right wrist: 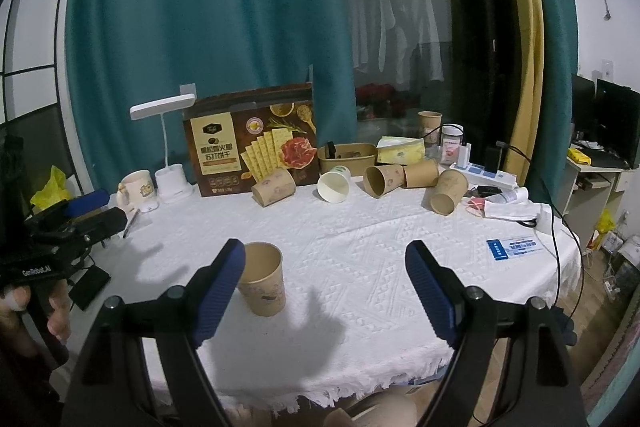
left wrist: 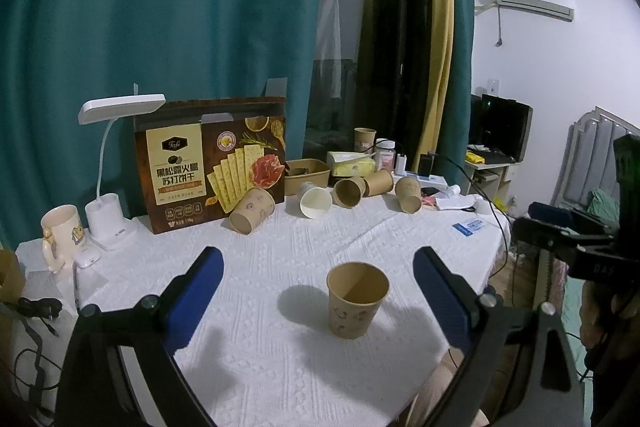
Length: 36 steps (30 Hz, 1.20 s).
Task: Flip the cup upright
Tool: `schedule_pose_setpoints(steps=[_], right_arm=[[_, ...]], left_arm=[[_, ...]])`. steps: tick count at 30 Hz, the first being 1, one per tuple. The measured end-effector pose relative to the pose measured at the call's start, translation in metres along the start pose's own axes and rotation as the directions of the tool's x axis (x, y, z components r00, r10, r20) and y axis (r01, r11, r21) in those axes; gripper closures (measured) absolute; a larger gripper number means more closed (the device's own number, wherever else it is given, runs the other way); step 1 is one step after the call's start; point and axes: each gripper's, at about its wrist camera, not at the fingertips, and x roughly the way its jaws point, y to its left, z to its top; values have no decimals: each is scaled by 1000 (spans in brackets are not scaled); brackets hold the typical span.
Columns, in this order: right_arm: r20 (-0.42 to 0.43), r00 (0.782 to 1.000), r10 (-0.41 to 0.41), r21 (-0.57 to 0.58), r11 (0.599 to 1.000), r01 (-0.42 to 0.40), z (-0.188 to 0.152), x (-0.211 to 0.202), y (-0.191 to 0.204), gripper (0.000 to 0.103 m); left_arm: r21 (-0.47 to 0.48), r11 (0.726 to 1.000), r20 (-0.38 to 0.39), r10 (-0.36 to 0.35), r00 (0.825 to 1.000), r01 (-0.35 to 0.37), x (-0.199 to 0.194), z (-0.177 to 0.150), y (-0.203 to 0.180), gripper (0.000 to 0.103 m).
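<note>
The paper cup [left wrist: 357,301] stands upright, mouth up, on the white cloth of the bench [left wrist: 280,367], near the front edge. It sits between the 2 spread fingers of the left tool [left wrist: 318,301], touching neither, so that tool is open and holds nothing. The right tool [right wrist: 326,289] is open and empty too; from it the cup lies to the left, just beyond its left finger. The left tool is the nearer.

Further back, 5 more cups lie on their sides in a loose row, the closest a printed brown cup [left wrist: 251,211] with its mouth towards us.

Readable writing: "Tafe" on the cracker box [left wrist: 210,163], above large Chinese characters, and "GenRobot.AI" on the left tool's body in the right view.
</note>
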Motion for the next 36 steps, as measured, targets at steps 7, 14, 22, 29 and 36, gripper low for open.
schedule_pose_setpoints(steps=[7, 14, 22, 29, 36], right_arm=[[2, 1000, 0, 0, 1000, 0, 0, 1, 1, 23], [-1, 1000, 1, 1, 1000, -1, 1, 1, 1, 22], [-2, 1000, 2, -1, 1000, -2, 0, 3, 3, 22], [-4, 1000, 5, -2, 1000, -5, 0, 3, 3, 22], [-6, 1000, 4, -2, 1000, -4, 0, 3, 4, 22]], left_arm=[[-1, 1000, 0, 0, 1000, 0, 0, 0, 0, 7], [-1, 1000, -1, -2, 1000, 2, 0, 0, 0, 7], [-4, 1000, -2, 0, 1000, 0, 2, -2, -1, 7], [-8, 1000, -4, -2, 1000, 2, 2, -5, -2, 7], [-13, 1000, -5, 4, 1000, -4, 2, -7, -3, 7]])
